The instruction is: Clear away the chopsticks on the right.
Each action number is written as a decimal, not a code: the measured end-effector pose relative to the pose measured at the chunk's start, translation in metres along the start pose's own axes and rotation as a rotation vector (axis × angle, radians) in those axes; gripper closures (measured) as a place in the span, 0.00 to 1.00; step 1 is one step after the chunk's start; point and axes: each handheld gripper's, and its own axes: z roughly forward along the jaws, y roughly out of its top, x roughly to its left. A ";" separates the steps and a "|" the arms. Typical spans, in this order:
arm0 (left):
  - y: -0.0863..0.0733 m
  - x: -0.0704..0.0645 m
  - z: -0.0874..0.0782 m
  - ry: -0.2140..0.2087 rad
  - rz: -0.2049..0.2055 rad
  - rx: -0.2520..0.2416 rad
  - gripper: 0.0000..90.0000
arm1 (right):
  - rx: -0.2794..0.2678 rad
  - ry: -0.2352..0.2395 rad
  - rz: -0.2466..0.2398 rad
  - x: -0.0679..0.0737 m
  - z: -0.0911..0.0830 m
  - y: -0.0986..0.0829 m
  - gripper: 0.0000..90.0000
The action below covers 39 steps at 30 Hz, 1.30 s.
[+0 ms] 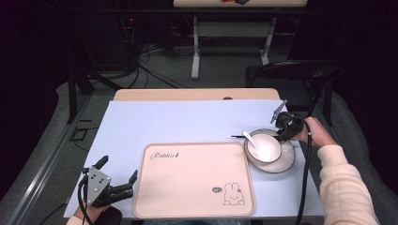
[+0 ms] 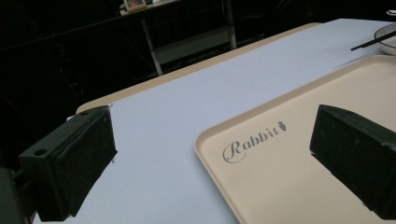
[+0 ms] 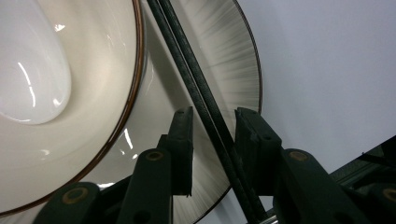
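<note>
Lilac tabletop (image 1: pixel 187 122); right tongs (image 3: pixel 214 140) straddle chopsticks (image 3: pixel 196 88) unclamped; left tongs (image 1: pixel 119 176) gape apart.

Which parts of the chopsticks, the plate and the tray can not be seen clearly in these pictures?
- Chopsticks: right gripper view, both ends cut off by the frame; whether the right gripper already pinches them is unclear.
- Plate: high view, its middle hidden under the bowl.
- Tray: left gripper view, far side cut off by the frame and a jaw of the left gripper.
</note>
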 end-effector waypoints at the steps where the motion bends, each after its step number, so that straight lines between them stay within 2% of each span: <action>1: 0.000 0.000 0.000 0.000 0.000 0.000 0.00 | 0.005 -0.002 -0.009 -0.001 0.001 0.000 0.77; 5: 0.000 0.000 0.000 0.000 0.001 0.000 0.00 | 0.005 0.000 -0.012 -0.001 0.000 -0.001 0.78; 8: 0.000 0.000 0.000 0.001 -0.002 -0.001 0.00 | -0.018 0.000 -0.004 0.001 -0.003 -0.002 0.79; 13: 0.000 0.000 0.000 0.000 0.001 0.000 0.00 | 0.001 0.012 -0.051 0.005 -0.002 0.000 0.82; 17: 0.000 0.000 0.000 0.002 -0.002 -0.001 0.00 | 0.005 0.016 -0.047 0.005 0.000 0.001 0.84; 19: 0.000 0.000 0.000 0.000 0.001 0.000 0.00 | 0.008 0.014 -0.067 0.005 0.002 0.001 0.84; 22: 0.000 0.000 0.000 0.000 0.001 0.000 0.00 | 0.021 0.022 -0.069 0.006 0.005 0.001 0.85; 24: 0.000 0.000 0.000 0.002 -0.001 -0.001 0.00 | 0.005 0.017 -0.118 0.007 0.008 0.000 0.85; 32: 0.000 0.000 0.000 0.001 0.001 -0.001 0.00 | 0.007 0.015 -0.120 0.009 0.009 -0.001 0.85; 33: 0.000 0.000 0.000 0.001 0.001 -0.001 0.00 | 0.018 0.015 -0.140 0.007 0.013 -0.005 0.85; 35: 0.000 0.000 0.000 0.000 0.001 0.001 0.00 | 0.015 0.021 -0.145 0.007 0.013 -0.006 0.91; 39: 0.000 0.000 0.000 0.000 0.000 0.002 0.00 | 0.009 0.027 -0.151 0.007 0.013 -0.006 0.92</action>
